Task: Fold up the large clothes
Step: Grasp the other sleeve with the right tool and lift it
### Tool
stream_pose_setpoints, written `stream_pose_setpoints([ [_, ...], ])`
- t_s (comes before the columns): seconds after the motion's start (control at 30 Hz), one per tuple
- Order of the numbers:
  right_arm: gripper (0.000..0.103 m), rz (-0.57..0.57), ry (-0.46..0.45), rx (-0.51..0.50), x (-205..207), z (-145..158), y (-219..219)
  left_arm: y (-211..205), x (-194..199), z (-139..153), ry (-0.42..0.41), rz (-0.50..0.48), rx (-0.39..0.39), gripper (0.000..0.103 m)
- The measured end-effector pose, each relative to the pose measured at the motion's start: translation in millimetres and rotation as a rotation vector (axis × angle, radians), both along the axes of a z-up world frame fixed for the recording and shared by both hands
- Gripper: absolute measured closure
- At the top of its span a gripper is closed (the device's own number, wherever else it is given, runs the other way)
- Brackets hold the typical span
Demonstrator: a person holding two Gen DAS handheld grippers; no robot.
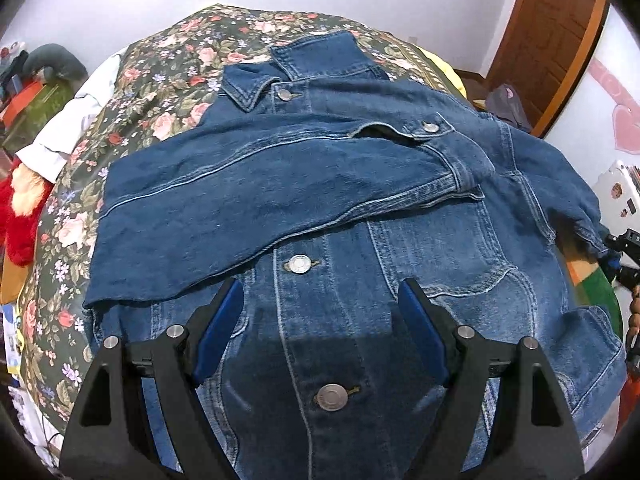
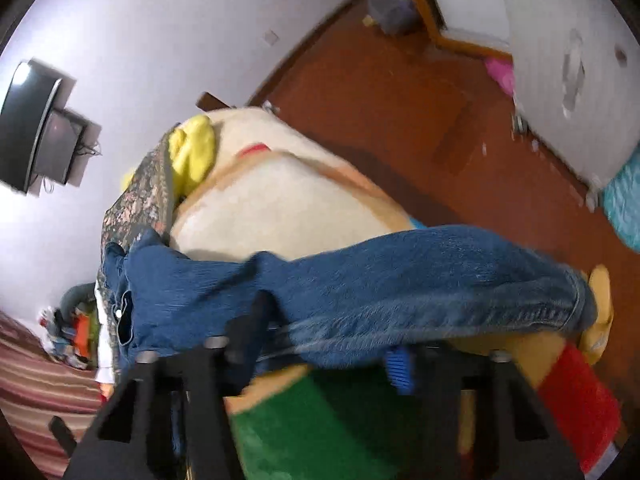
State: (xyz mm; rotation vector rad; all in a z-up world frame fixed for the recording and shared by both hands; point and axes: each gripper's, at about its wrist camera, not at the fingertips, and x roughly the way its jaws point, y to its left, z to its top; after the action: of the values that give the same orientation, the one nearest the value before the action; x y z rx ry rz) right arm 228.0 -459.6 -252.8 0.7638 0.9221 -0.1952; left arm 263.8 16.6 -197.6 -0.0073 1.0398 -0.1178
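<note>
A blue denim jacket (image 1: 320,208) lies front up on a floral bedspread (image 1: 160,92), collar at the far end. One sleeve (image 1: 248,192) is folded across its chest. My left gripper (image 1: 320,320) hovers open and empty over the button placket near the hem. In the right wrist view the other sleeve (image 2: 400,276) is lifted and drapes across my right gripper (image 2: 328,344). Its fingers are mostly hidden under the cloth and the frame is blurred, so its grip is unclear. The right gripper also shows at the far right edge of the left wrist view (image 1: 624,264).
A cream plush blanket (image 2: 280,204) and yellow cloth (image 2: 192,152) lie on the bed. Red and green plush (image 2: 576,404) sits below the right gripper. Clutter and a red plush toy (image 1: 20,216) stand left of the bed. Brown floor (image 2: 400,92) and a wooden door (image 1: 552,32) are beyond.
</note>
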Motion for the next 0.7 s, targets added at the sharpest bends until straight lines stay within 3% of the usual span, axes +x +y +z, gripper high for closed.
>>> stream_pose_setpoints([
  [0.1,0.078,0.055,-0.105,-0.139,15.2,43.7,18.1,5.5,-1.6,3.4,-0.015,0.018,-0.006,0.024],
  [0.33,0.089,0.158,-0.338,-0.229,52.4,136.0,53.9,19.9,-6.8,11.6,-0.049,0.056,-0.017,0.024],
  [0.53,0.092,0.308,-0.518,-0.236,88.9,207.8,123.6,37.3,-13.7,19.2,-0.083,0.091,-0.019,0.024],
  [0.7,0.092,0.448,-0.603,-0.251,118.5,241.9,205.9,60.0,-17.9,21.2,-0.086,0.144,-0.05,0.024],
])
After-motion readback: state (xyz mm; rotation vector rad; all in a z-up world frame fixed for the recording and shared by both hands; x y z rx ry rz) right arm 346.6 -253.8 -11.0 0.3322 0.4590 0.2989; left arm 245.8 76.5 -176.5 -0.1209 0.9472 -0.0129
